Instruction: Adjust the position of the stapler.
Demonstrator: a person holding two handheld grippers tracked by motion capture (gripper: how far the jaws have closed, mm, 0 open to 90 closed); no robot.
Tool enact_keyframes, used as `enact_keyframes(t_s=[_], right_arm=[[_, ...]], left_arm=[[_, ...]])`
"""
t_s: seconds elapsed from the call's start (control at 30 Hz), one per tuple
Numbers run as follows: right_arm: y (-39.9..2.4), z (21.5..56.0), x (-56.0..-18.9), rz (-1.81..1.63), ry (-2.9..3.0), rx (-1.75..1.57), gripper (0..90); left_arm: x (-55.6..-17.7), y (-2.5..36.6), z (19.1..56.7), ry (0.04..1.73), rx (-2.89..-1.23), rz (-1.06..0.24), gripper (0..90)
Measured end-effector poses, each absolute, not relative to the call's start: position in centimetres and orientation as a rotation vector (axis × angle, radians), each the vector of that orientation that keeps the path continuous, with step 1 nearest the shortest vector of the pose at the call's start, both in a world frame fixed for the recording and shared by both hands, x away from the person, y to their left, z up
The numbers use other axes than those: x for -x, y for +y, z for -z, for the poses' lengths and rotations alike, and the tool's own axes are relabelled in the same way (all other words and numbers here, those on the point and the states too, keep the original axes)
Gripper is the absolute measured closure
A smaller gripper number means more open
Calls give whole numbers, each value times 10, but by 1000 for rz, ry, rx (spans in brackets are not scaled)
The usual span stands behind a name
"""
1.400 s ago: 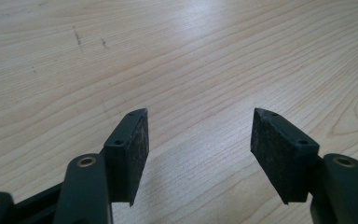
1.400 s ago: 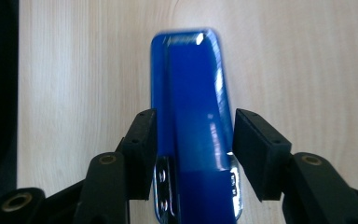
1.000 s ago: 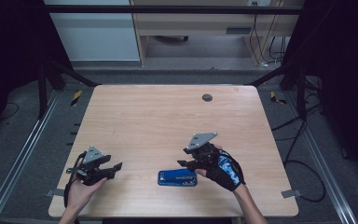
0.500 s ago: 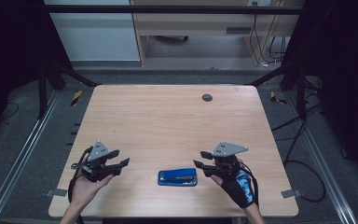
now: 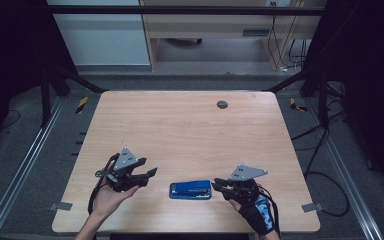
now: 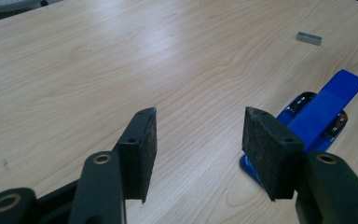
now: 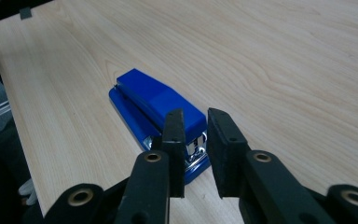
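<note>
Both hand-held grippers [image 5: 150, 174] [image 5: 218, 183] now flank the blue stapler [image 5: 190, 190], right withdrawn.

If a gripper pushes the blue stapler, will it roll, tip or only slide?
The blue stapler lies flat on its long base, so it would probably slide, not roll. Its smooth plastic top may slip between pads. It looks rigid.
</note>
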State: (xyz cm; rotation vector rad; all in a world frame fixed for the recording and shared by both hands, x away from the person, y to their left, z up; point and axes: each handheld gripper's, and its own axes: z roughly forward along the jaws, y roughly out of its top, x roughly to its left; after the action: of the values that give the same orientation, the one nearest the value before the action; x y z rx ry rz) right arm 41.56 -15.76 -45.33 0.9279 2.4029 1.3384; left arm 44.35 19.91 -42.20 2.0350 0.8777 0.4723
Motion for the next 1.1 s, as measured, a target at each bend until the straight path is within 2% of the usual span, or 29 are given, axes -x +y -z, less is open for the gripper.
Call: enact_keyframes(t_s=[0.43, 1.1], right_arm=[[-156, 466, -411, -1285, 2469, -929, 894], [-148, 476, -408, -1254, 2511, -915, 900]], left_arm=[[-448, 177, 417, 825, -2055, -449, 470], [-448, 137, 416, 695, -2098, -406, 451]])
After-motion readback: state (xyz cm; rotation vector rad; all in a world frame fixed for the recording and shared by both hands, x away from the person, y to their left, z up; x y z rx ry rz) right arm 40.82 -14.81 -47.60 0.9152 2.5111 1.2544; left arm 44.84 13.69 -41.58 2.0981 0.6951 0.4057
